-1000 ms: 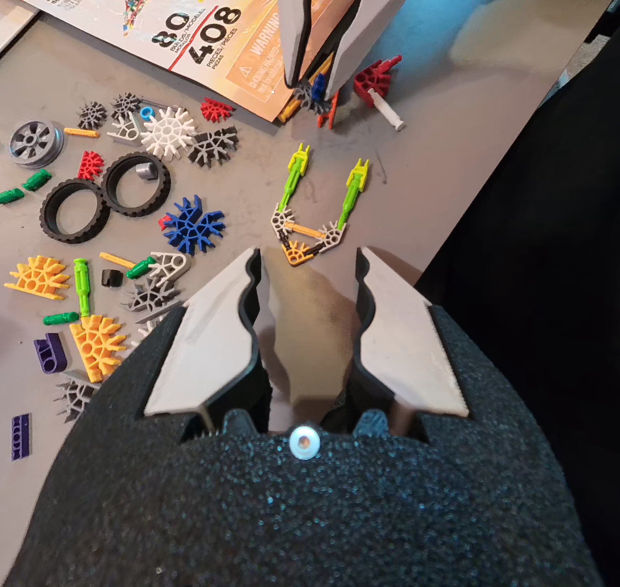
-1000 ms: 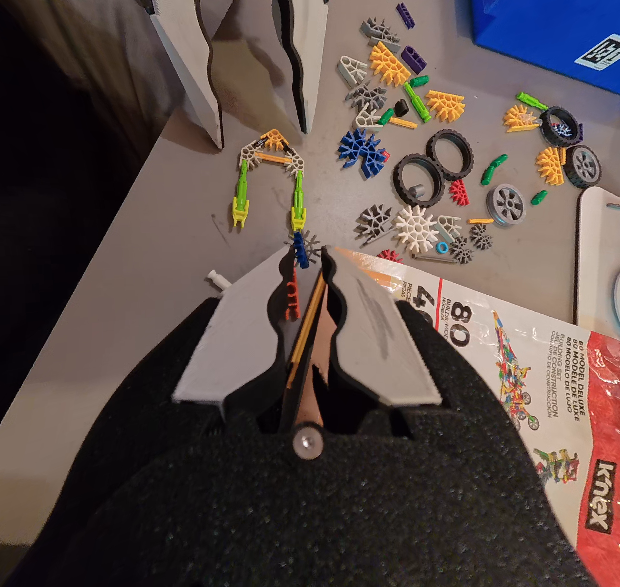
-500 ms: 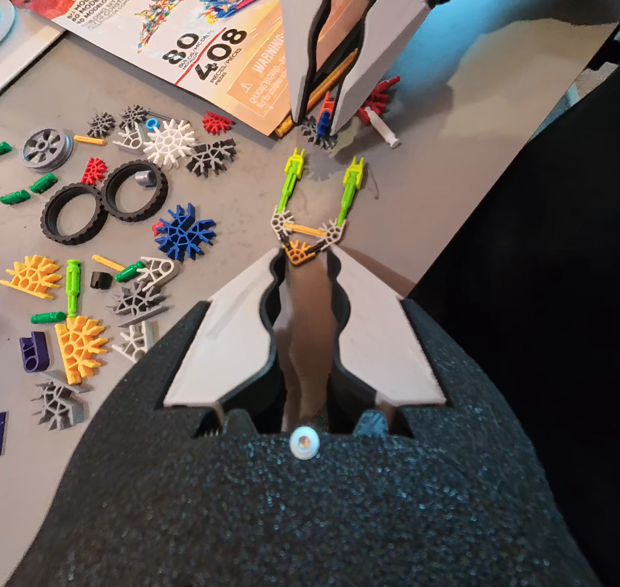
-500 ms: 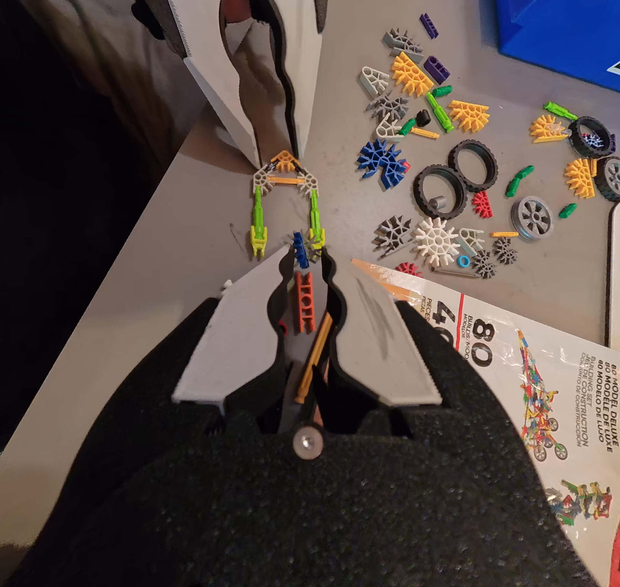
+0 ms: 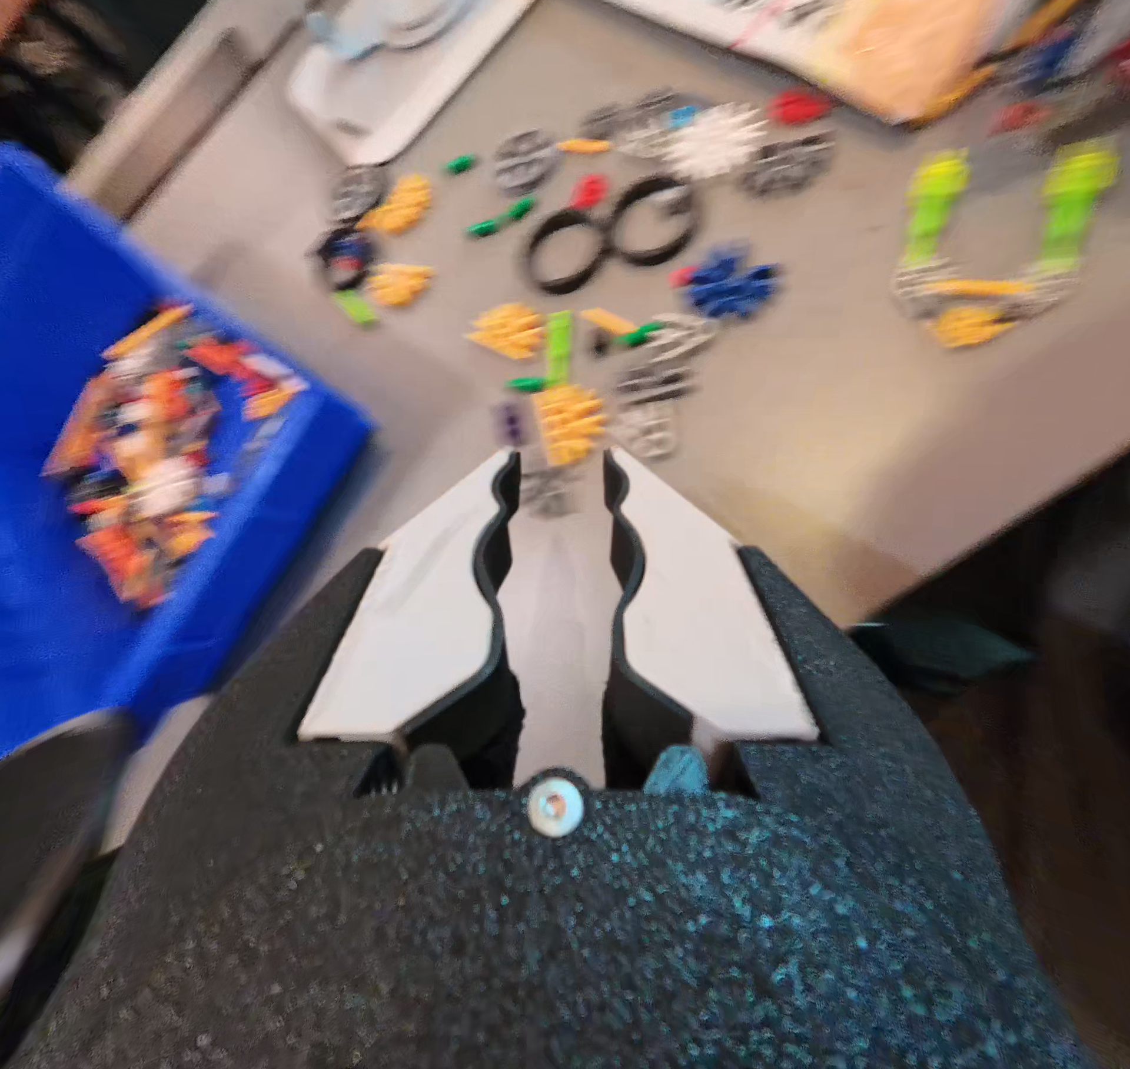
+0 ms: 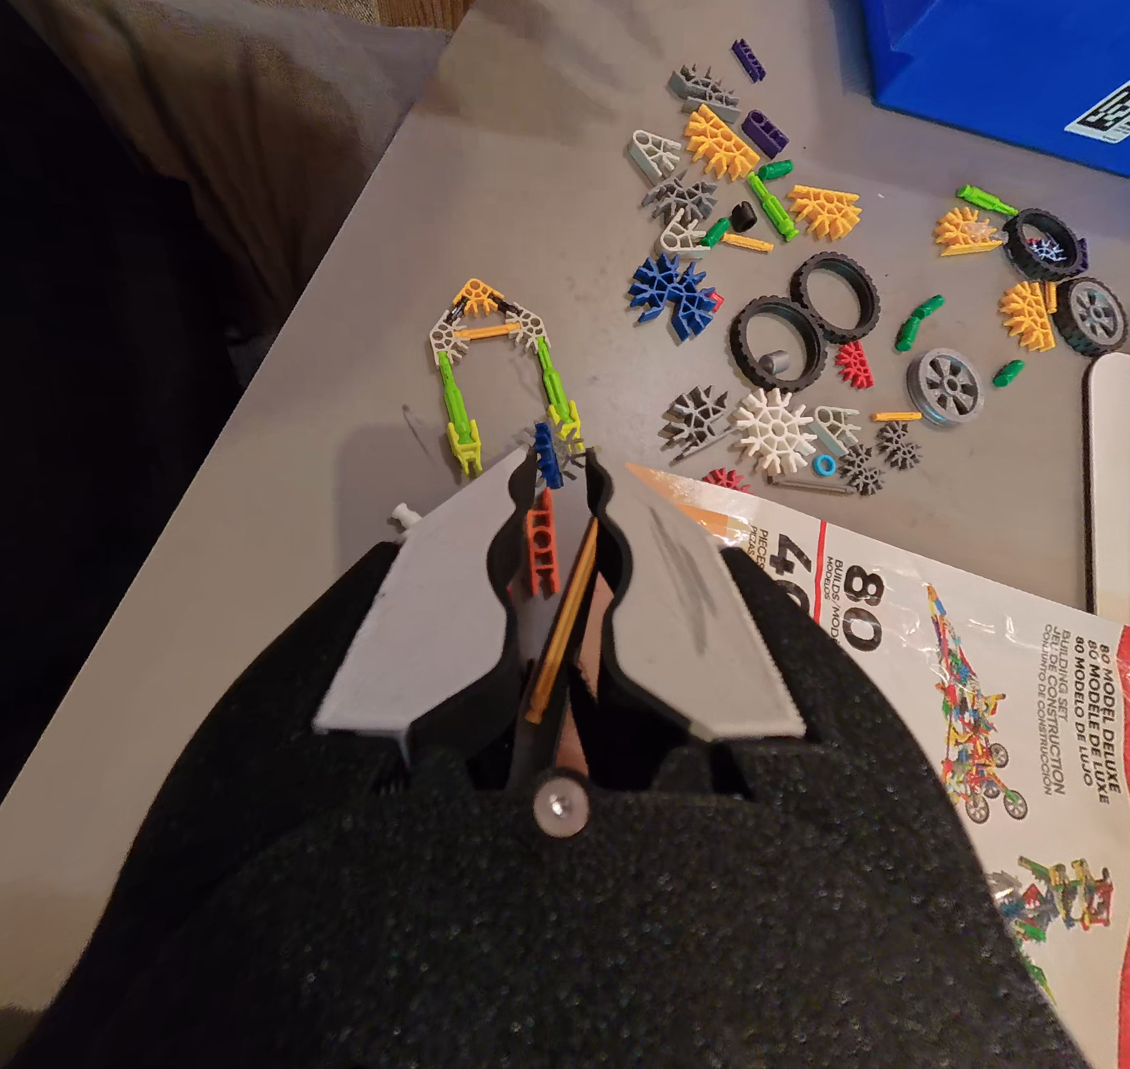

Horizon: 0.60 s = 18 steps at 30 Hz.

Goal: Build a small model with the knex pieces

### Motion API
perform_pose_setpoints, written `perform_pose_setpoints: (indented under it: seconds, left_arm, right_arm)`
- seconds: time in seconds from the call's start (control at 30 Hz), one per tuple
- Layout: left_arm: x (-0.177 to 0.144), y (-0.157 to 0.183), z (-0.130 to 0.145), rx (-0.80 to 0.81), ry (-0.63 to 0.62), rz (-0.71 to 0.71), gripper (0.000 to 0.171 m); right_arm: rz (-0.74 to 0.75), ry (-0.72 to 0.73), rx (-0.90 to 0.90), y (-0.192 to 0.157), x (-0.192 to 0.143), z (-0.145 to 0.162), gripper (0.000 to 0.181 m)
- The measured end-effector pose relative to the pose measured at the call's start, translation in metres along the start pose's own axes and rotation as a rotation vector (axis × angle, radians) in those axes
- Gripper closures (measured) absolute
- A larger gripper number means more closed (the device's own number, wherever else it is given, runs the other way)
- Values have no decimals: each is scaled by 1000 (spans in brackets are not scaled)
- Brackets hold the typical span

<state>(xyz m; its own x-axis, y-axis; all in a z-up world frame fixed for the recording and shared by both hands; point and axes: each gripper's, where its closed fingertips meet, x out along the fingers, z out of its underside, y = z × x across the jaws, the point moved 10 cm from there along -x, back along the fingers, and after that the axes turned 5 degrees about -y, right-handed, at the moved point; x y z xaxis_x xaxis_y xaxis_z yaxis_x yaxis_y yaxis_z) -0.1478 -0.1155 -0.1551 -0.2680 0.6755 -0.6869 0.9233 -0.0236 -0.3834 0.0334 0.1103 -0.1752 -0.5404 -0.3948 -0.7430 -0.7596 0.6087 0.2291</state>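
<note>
My right gripper (image 6: pixel 557 456) is shut on a small blue-and-grey connector piece (image 6: pixel 548 459) at its tips. The piece touches the lime end of the right leg of a small assembly (image 6: pixel 489 361), which is made of a yellow connector, two grey connectors, a yellow rod and two green rods. An orange rod (image 6: pixel 543 550) and a thin yellow rod (image 6: pixel 565 618) show between the right fingers. My left gripper (image 5: pixel 561 459) is open and empty, just above a yellow fan connector (image 5: pixel 568 422) among loose parts. The left wrist view is motion-blurred, and the assembly (image 5: pixel 990 282) lies at its far right.
A blue bin (image 5: pixel 153 428) of parts stands left of the left gripper and shows in the right wrist view (image 6: pixel 1009 31). Two black tyres (image 6: pixel 801 318), wheels and several connectors are scattered about. A bagged booklet (image 6: pixel 917 642) and a white tray (image 6: pixel 1107 477) lie right. The table edge (image 6: pixel 244 398) runs left. There is about 20 cm between the tips of the two grippers.
My left gripper swung left, away from the assembly to the loose parts by the blue bin, its jaws narrower than a second ago. My right gripper brought the blue-and-grey piece up to the assembly's right leg.
</note>
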Motion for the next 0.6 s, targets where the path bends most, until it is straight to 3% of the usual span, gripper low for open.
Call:
perform_pose_setpoints:
  seconds: [0.17, 0.3, 0.4, 0.53, 0.6]
  left_arm:
    - [-3, -113, 3, 55, -114, -200, 157]
    - [21, -183, -9, 49, -146, -159, 159]
    - [53, -210, -10, 136, -246, -94, 159]
    - [95, -218, -6, 253, -380, 14, 166]
    - [114, -221, -2, 210, -487, 54, 167]
  right_arm:
    - [9, 23, -1, 1, -3, -1, 167]
    - [32, 8, 3, 3, -4, 2, 167]
    - [22, -11, 11, 4, -1, 5, 167]
    - [19, -19, 20, 5, 0, 7, 167]
    - [12, -11, 20, 4, 0, 7, 167]
